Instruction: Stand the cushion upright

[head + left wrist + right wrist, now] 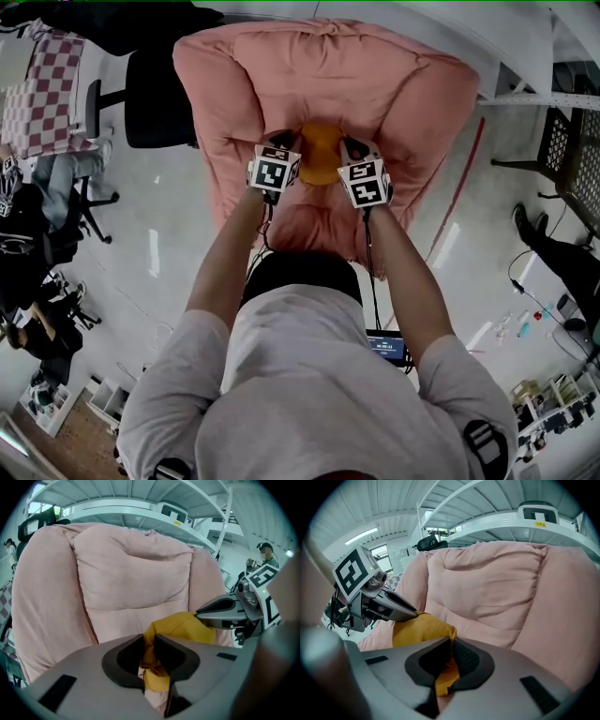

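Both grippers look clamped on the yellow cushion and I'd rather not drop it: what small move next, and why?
Probably ease the yellow cushion forward and down, both grips kept shut, until its lower edge sits on the pink armchair seat. The left gripper and right gripper each pinch one end of it, and the backrest it could lean on rises just beyond.

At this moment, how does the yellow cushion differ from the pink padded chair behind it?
Colour: the yellow cushion is mustard, the pink padded chair pale pink. Size: the cushion is small; the chair is far larger, spreading well beyond it on every side. State: the cushion is pinched at two edges by the left gripper and the right gripper and bunched between them; nothing grips the chair. Both are soft, wrinkled fabric.
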Tool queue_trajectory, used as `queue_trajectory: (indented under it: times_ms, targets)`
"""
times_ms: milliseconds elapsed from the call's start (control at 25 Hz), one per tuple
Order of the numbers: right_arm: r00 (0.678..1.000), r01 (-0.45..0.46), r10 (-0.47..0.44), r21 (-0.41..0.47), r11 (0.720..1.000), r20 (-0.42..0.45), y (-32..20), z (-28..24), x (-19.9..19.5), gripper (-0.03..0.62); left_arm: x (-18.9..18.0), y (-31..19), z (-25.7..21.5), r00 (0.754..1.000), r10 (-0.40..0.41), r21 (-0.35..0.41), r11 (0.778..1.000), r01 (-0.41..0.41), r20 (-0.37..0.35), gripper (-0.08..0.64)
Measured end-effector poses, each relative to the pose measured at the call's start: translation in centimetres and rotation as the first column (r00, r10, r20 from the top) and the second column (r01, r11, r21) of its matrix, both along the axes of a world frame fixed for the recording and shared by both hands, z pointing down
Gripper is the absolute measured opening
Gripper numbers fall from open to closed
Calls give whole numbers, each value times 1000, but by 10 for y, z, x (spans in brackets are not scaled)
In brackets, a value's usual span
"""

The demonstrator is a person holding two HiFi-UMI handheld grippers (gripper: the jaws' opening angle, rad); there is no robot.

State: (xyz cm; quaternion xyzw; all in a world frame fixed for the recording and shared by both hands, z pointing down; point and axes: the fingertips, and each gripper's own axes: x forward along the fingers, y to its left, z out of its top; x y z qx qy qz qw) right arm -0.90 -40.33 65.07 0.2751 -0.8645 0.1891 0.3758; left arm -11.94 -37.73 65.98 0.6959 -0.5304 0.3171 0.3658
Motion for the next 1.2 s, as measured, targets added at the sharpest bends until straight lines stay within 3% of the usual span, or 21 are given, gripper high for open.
queue_trajectory:
  times_ms: [800, 1200]
  targets:
    - [999, 17, -16, 12, 1000, -41, -51, 19, -14, 28, -15, -50, 22, 999, -27, 25, 999, 26, 25, 87]
    - [997, 49, -47, 28, 998, -69, -69, 25, -19, 28, -22, -65, 35, 991, -113, 5, 994, 114, -70, 88]
